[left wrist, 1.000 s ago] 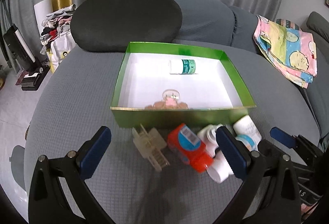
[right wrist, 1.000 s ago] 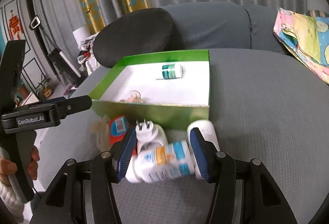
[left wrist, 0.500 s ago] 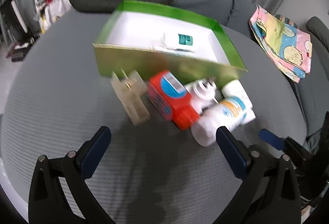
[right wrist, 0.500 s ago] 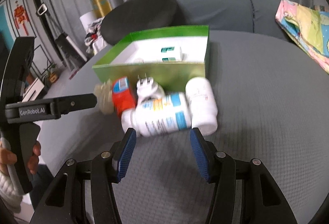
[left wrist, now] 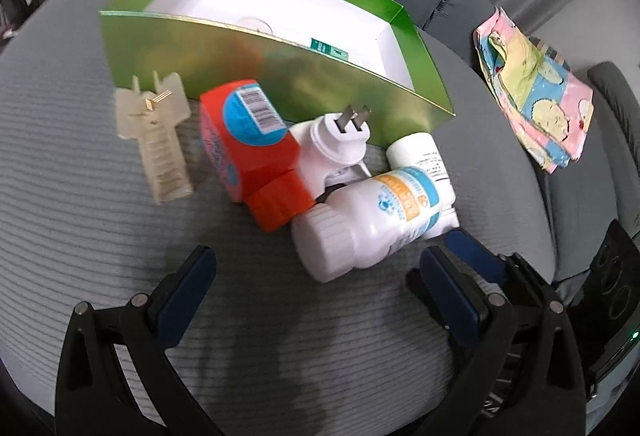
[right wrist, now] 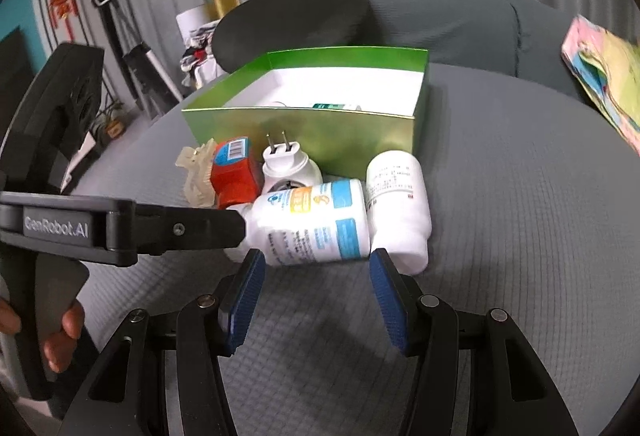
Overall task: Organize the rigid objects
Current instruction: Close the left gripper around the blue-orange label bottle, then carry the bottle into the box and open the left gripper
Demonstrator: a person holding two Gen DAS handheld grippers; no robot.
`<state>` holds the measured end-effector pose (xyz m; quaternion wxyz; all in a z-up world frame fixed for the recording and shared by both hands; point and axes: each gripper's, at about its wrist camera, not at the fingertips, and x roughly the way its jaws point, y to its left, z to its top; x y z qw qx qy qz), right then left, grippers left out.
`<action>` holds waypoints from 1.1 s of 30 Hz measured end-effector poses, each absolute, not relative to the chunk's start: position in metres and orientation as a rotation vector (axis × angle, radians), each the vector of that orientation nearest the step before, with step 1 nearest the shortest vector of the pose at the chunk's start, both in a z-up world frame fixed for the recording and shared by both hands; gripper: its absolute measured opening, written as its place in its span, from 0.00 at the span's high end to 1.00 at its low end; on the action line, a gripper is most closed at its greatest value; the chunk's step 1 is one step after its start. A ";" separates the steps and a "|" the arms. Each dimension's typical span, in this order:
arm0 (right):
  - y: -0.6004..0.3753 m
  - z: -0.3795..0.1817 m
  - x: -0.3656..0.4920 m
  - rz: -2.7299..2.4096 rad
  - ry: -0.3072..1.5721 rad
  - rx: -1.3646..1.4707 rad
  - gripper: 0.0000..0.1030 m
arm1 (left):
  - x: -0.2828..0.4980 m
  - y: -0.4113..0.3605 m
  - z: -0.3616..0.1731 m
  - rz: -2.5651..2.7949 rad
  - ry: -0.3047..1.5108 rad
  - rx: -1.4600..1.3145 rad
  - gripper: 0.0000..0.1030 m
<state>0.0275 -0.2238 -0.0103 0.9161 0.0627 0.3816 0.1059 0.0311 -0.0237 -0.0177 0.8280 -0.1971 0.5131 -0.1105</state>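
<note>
The right gripper (right wrist: pixel 316 290) stands spread, its blue pads (right wrist: pixel 244 286) empty and just short of the white bottle with the blue and orange label (right wrist: pixel 316 224), which lies on its side on the grey cushion (right wrist: pixel 520 236). The left gripper (left wrist: pixel 316 296) is also spread wide and holds nothing; in the left wrist view the same bottle (left wrist: pixel 368 224) lies just ahead of it, cap toward the camera. One finger of the left gripper (right wrist: pixel 176 230) reaches in from the left of the right wrist view and covers that bottle's cap end.

Touching the labelled bottle on its right is a plain white bottle (right wrist: pixel 396 200), also lying down. Behind them sits a white plug adapter (right wrist: pixel 290 166) with its two prongs pointing up, and to its left an orange-red bottle (left wrist: pixel 248 148) lies with its cap toward the camera. Further left is a cream plastic clip (left wrist: pixel 154 136), apart from the orange-red bottle in the left wrist view.

All five pieces lie outside, against or near the front wall of the green box (left wrist: pixel 240 56). Inside the white-lined box a small green-labelled bottle (left wrist: pixel 328 49) shows just over the wall. A dark cushion (right wrist: pixel 292 24) rests behind the box, and a pastel patterned cloth (left wrist: pixel 532 92) lies well off to the right.
</note>
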 end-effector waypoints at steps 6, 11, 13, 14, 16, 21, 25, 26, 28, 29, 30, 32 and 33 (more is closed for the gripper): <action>-0.222 -0.013 0.043 0.262 0.791 0.067 0.46 | 0.036 -0.026 -0.022 -0.257 1.103 -0.493 0.03; -0.221 -0.016 0.052 0.342 0.802 0.054 0.41 | 0.042 -0.029 -0.029 -0.266 1.130 -0.527 0.05; -0.220 -0.017 0.054 0.368 0.804 0.046 0.39 | 0.044 -0.028 -0.031 -0.267 1.136 -0.540 0.05; -0.219 -0.017 0.056 0.383 0.808 0.041 0.38 | 0.044 -0.027 -0.031 -0.266 1.136 -0.541 0.05; -0.218 -0.018 0.057 0.401 0.812 0.039 0.36 | 0.045 -0.026 -0.031 -0.269 1.132 -0.549 0.07; -0.213 -0.022 0.056 0.427 0.820 0.049 0.36 | 0.048 -0.029 -0.033 -0.264 1.139 -0.515 0.15; -0.214 -0.025 0.050 0.403 0.803 0.084 0.37 | 0.046 -0.028 -0.032 -0.268 1.126 -0.496 0.16; -0.214 -0.025 0.048 0.395 0.801 0.092 0.37 | 0.046 -0.028 -0.032 -0.269 1.123 -0.490 0.16; -0.212 -0.024 0.044 0.373 0.794 0.105 0.37 | 0.043 -0.030 -0.030 -0.271 1.112 -0.468 0.16; -0.210 -0.023 0.041 0.361 0.787 0.106 0.37 | 0.041 -0.031 -0.028 -0.272 1.107 -0.455 0.16; -0.209 -0.022 0.038 0.354 0.780 0.112 0.37 | 0.039 -0.032 -0.026 -0.273 1.098 -0.437 0.16; -0.209 -0.019 0.031 0.345 0.764 0.129 0.37 | 0.035 -0.033 -0.021 -0.279 1.081 -0.404 0.16; -0.208 -0.017 0.026 0.341 0.753 0.132 0.37 | 0.033 -0.034 -0.018 -0.283 1.071 -0.388 0.16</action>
